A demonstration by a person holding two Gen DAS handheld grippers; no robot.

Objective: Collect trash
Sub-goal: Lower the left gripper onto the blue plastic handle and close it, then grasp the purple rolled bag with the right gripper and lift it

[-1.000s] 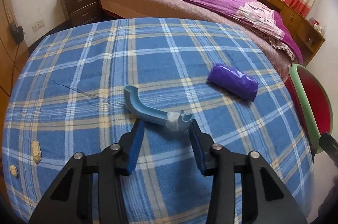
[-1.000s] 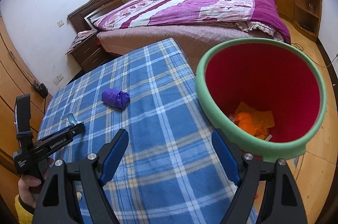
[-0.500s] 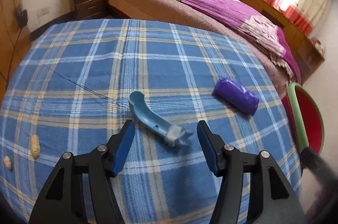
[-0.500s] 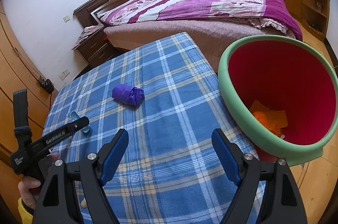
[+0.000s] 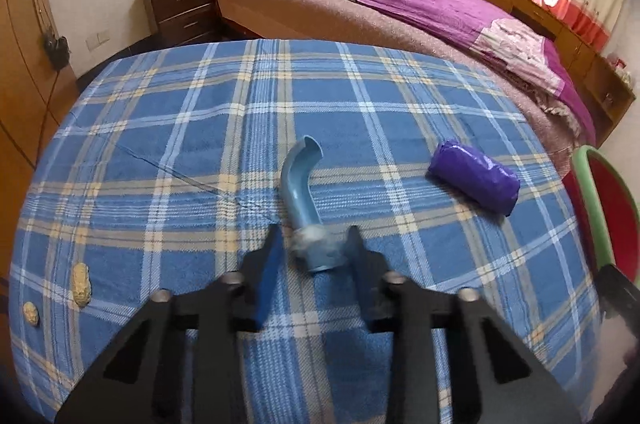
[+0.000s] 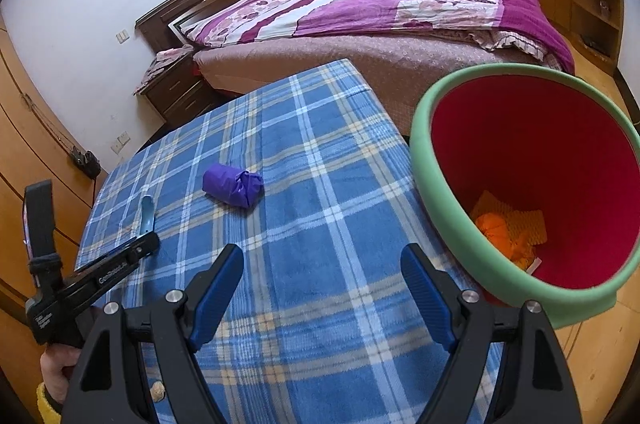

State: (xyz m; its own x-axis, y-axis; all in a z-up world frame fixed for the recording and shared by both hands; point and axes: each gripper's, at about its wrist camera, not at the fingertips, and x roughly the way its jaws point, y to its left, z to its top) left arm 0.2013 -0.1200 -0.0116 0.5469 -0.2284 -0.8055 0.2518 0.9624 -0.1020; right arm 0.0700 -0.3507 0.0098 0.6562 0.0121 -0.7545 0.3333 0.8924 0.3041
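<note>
Left tool [image 5: 312,252] is down on the bench [image 5: 160,152], its jaws narrowed around the near end of the curved blue plastic piece [image 5: 300,184]; the blur hides whether the pads touch it. Right of it lies the purple wrapped bundle [image 5: 474,181], well apart. Right tool [image 6: 322,288] hangs above the near bench edge, jaws spread wide, holding nothing. The green-rimmed red bin [image 6: 426,160] sits just beside the bench with orange scraps [image 6: 504,230] inside. Two peanut shells [image 5: 81,284] lie at the left edge.

Purple wad [image 6: 233,185] lies on plaid table [image 6: 320,224] beside bin [image 6: 448,208], perhaps apart.
</note>
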